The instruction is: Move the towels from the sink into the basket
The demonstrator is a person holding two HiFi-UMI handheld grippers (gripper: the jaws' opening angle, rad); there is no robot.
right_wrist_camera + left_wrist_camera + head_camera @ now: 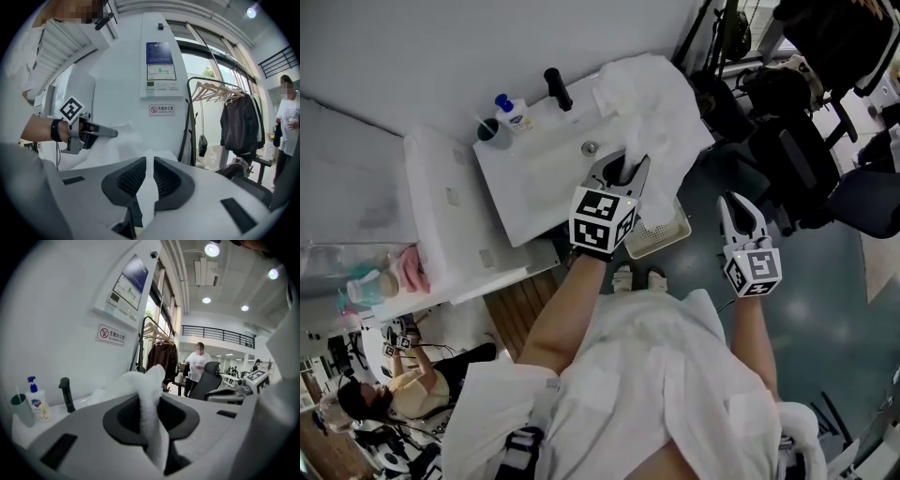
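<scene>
**Q:** Head view: where is the towel?
**A:** The white towel (661, 103) hangs bunched from the left gripper (623, 173), over the right end of the sink (525, 178). Its lower folds overlap the basket (664, 236), which stands on the floor by the counter's front. Whether cloth and basket touch cannot be told.

**Q:** And the right gripper?
**A:** The right gripper (741, 211) is held apart from the towel, to the right of the basket, with nothing in it.

**Q:** Left gripper view: how do the jaws stand?
**A:** They are clamped on a fold of towel that runs up between them and spills forward. Behind it, on the counter, are a black faucet (66, 394), a soap bottle (36, 404) and a cup (21, 409).

**Q:** Right gripper view?
**A:** The jaws are drawn nearly together, with only a thin slit between the ribbed pads, and they grip nothing. Beyond them the left gripper holds the towel against the white wall. A clothes rack (211, 89) with a dark garment stands to the right.
</scene>
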